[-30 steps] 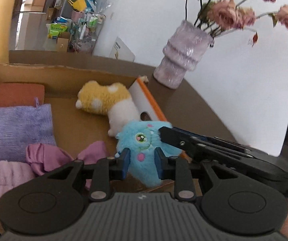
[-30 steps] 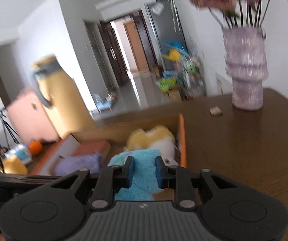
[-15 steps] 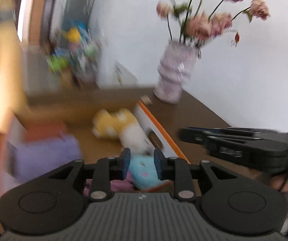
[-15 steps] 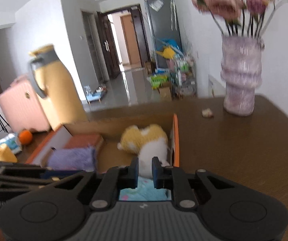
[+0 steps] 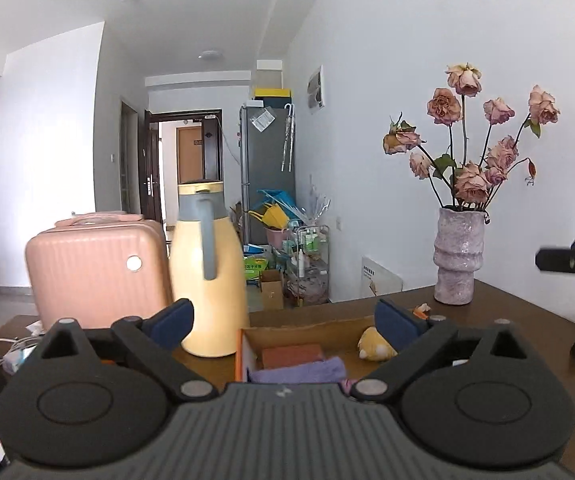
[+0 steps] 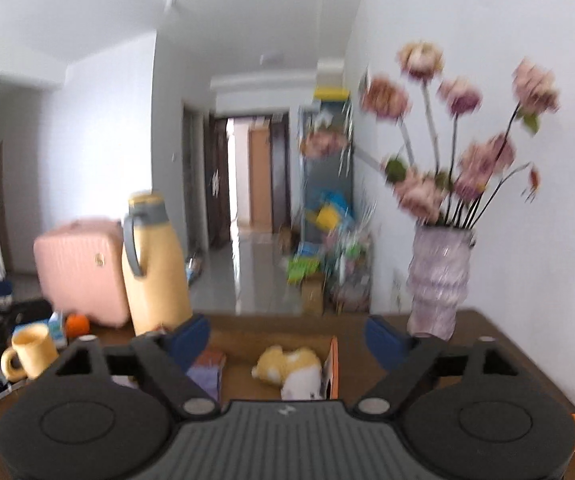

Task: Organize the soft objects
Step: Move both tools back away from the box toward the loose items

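Left wrist view, left to right: pink suitcase (image 5: 95, 264) at middle left, yellow jug (image 5: 207, 276) just beside it. Left gripper (image 5: 285, 320) spread wide, holds nothing. Cardboard box (image 5: 243, 344) at lower middle; inside, orange pad (image 5: 292, 355), purple cloth (image 5: 299, 372), yellow plush toy (image 5: 375, 346). Vase (image 5: 457, 256) with pink flowers (image 5: 475, 148) at right.

Right wrist view, blurry: yellow mug (image 6: 31, 350) at lower left. Right gripper (image 6: 287, 336) spread wide, holds nothing. Toy lies in box by orange wall.
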Demonstrator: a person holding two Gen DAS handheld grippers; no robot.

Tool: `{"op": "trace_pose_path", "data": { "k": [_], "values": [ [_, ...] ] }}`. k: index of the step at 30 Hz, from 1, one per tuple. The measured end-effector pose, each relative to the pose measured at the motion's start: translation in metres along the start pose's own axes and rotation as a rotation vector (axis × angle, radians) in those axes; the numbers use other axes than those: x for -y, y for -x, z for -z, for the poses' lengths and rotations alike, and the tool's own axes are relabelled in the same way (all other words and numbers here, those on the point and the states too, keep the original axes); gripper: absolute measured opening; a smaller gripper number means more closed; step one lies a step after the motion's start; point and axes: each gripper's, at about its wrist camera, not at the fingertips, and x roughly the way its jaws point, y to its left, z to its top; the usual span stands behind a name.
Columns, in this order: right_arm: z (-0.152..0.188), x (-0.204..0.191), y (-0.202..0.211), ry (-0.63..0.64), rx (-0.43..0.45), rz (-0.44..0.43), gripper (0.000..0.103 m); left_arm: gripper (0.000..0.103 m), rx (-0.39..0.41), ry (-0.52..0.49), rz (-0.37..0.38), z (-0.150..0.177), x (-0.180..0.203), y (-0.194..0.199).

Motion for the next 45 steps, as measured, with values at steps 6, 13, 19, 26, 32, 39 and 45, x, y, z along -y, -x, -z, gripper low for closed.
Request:
{"op": "trace_pose_path", "data": {
  "k": [6, 13, 19, 26, 32, 39, 45],
  "values": [
    [0.005, -0.019, 0.034, -0.012, 0.087, -0.012, 0.089, 0.102, 0.03, 0.019, -0.004, 0.004, -0.006, 0.034],
    [0.01, -0.029, 0.065, -0.008, 0.107, -0.01, 0.093, 0.103, 0.078, 0.063, -0.071, 0.019, -0.011, 0.083],
    [0.058, -0.033, 0.114, -0.039, 0.078, -0.05, 0.094, 0.103, 0.074, 0.031, -0.025, 0.074, 0.0, 0.136],
    [0.137, -0.043, 0.174, 0.001, 0.091, -0.083, 0.096, 0.103, -0.058, 0.031, -0.037, 0.15, -0.003, 0.175],
    [0.191, -0.051, 0.199, 0.019, -0.021, -0.085, 0.096, 0.103, -0.131, 0.032, 0.022, 0.166, -0.003, 0.181],
    [0.197, -0.051, 0.174, 0.009, -0.1, -0.011, 0.096, 0.103, -0.184, 0.059, 0.103, 0.161, 0.033, 0.125],
    [0.2, -0.021, 0.143, -0.082, -0.149, 0.047, 0.096, 0.103, -0.195, -0.012, 0.157, 0.157, 0.09, 0.056]
  ]
}}
